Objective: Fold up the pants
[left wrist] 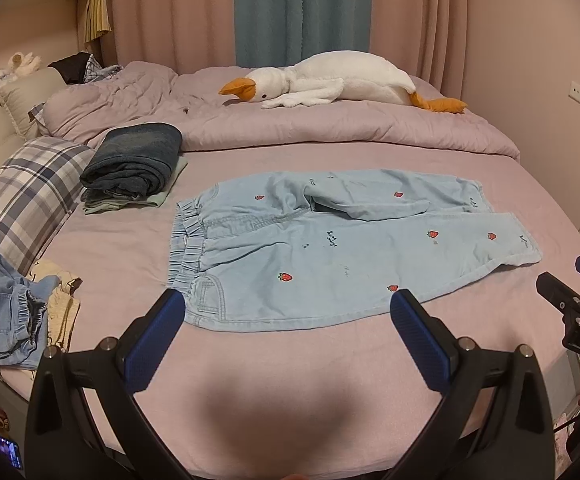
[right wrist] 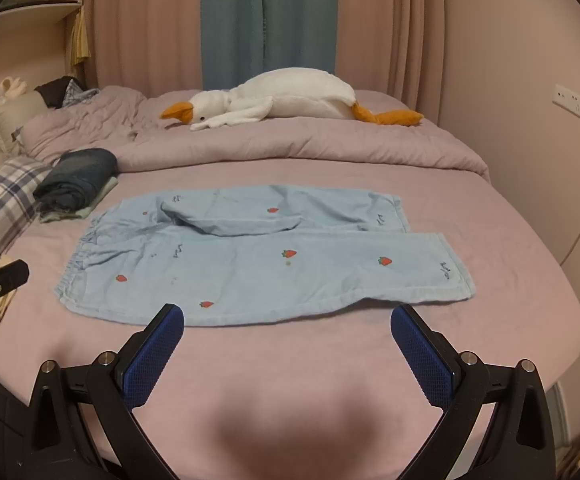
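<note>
Both my tongs are spread wide and hold nothing: the left gripper (left wrist: pixel 286 312) and right gripper (right wrist: pixel 288 326) hover near the light blue strawberry-print pants (right wrist: pixel 258 256), lying flat on the pink bed sheet (right wrist: pixel 290 360).

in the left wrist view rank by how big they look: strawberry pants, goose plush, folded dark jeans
1. strawberry pants, though nearest the camera
2. goose plush, farthest away
3. folded dark jeans

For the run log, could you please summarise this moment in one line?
stage: before first fold | pants: spread flat on bed, untouched | left gripper: open, empty | right gripper: open, empty
</note>
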Available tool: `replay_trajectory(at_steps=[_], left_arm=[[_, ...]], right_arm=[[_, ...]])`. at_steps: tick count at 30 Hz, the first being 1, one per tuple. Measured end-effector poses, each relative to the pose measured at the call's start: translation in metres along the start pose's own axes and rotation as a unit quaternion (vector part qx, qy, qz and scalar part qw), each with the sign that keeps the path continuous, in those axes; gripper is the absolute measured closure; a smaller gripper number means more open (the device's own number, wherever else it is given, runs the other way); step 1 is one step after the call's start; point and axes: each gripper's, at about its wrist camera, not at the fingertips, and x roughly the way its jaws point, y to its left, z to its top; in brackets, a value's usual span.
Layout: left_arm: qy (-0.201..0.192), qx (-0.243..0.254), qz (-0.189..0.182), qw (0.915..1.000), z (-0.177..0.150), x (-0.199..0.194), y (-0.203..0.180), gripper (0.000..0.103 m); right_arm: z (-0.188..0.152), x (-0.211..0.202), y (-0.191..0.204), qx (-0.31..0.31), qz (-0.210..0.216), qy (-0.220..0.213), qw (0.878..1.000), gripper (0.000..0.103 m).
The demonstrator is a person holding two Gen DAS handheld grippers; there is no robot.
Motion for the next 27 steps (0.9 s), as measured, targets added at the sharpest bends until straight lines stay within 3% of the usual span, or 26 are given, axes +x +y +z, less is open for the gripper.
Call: replay_trajectory(at_steps=[22, 27], left_arm=[[0.02, 0.005, -0.003, 0.9998, 0.003, 0.023, -0.005, 0.0], [0.033, -0.025, -0.037, 0.9984, 0.0, 0.039, 0.006, 0.0]], right_arm=[[-0.001, 0.014, -0.007, 0.012, 0.0, 0.011, 1.0, 0.0], [-0.003, 0.023, -0.006, 0.002, 0.009, 0.011, 1.0, 0.0]])
